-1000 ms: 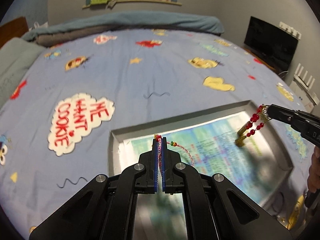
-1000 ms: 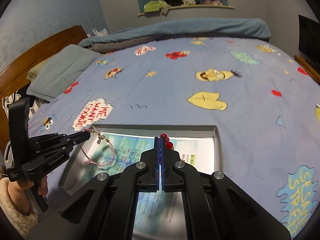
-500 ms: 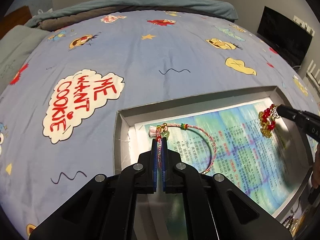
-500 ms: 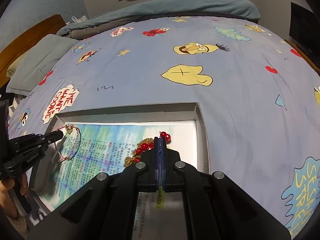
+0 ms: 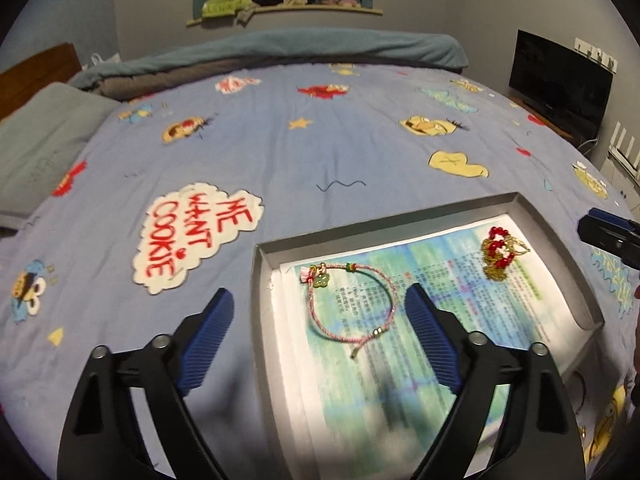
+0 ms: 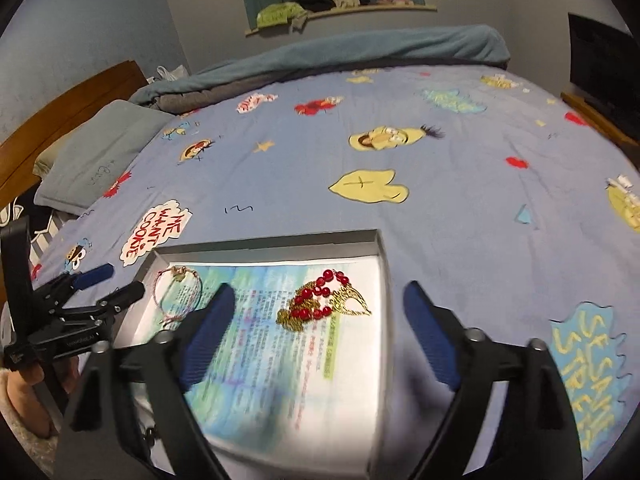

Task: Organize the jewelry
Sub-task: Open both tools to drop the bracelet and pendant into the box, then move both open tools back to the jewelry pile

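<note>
A grey shallow box [image 5: 262, 280] [image 6: 384, 264] lined with a printed sheet lies on the bed. A pink braided bracelet [image 5: 352, 304] [image 6: 176, 300] with a green charm lies at its left end. A red-bead and gold-chain piece [image 5: 500, 252] [image 6: 324, 300] lies at its right end. My left gripper [image 5: 320, 320] [image 6: 108, 284] is open and empty, raised over the bracelet. My right gripper [image 6: 316, 320] [image 5: 608, 232] is open and empty, raised over the red-bead piece.
The box rests on a blue cartoon-print bedsheet [image 5: 320, 152]. A grey pillow [image 5: 36, 140] and wooden headboard [image 6: 60, 108] are at the left. A black TV [image 5: 560, 80] stands at the right. A folded blanket [image 5: 280, 48] lies at the far end.
Both grippers opened and let go of their jewelry. The bracelet and the red-bead piece now lie in the box. Both grippers have drawn back and up.
</note>
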`<state>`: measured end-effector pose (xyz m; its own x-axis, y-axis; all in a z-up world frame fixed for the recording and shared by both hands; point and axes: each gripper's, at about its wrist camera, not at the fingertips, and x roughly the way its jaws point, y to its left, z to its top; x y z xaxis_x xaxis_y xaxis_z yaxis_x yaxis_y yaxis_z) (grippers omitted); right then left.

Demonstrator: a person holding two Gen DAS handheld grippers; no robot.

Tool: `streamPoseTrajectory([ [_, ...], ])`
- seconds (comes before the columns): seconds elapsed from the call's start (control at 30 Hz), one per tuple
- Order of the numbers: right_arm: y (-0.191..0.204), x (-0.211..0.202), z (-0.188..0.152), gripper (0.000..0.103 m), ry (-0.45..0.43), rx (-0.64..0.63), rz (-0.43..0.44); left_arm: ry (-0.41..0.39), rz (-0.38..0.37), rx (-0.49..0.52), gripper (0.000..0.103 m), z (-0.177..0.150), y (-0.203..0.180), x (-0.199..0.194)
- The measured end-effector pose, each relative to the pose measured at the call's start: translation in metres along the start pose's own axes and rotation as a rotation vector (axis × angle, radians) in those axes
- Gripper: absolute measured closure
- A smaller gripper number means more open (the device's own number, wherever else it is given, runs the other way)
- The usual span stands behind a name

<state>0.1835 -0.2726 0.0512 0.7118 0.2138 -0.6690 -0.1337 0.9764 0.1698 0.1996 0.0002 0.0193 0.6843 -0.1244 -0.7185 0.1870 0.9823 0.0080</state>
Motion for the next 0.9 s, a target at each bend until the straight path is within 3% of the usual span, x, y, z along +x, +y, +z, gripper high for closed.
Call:
streamPoseTrajectory([
  [0.1, 0.001, -0.019, -0.005, 0.006, -0.026, -0.006, -0.012, -0.014, -0.011, -0.012, 0.012, -0.006, 0.000, -0.018],
  [0.43, -0.005, -0.081, -0.038, 0.006, -0.100, -0.006, -0.077, -0.049, -0.024, -0.018, 0.010, -0.039, 0.010, -0.072],
  [0.67, -0.006, -0.101, -0.074, 0.006, -0.100, -0.028, -0.114, -0.041, -0.039, -0.038, 0.009, -0.071, 0.024, -0.094],
  [0.9, 0.005, -0.109, -0.112, 0.006, -0.086, -0.084, -0.137, -0.005, 0.007, -0.052, 0.009, -0.112, 0.035, -0.094],
])
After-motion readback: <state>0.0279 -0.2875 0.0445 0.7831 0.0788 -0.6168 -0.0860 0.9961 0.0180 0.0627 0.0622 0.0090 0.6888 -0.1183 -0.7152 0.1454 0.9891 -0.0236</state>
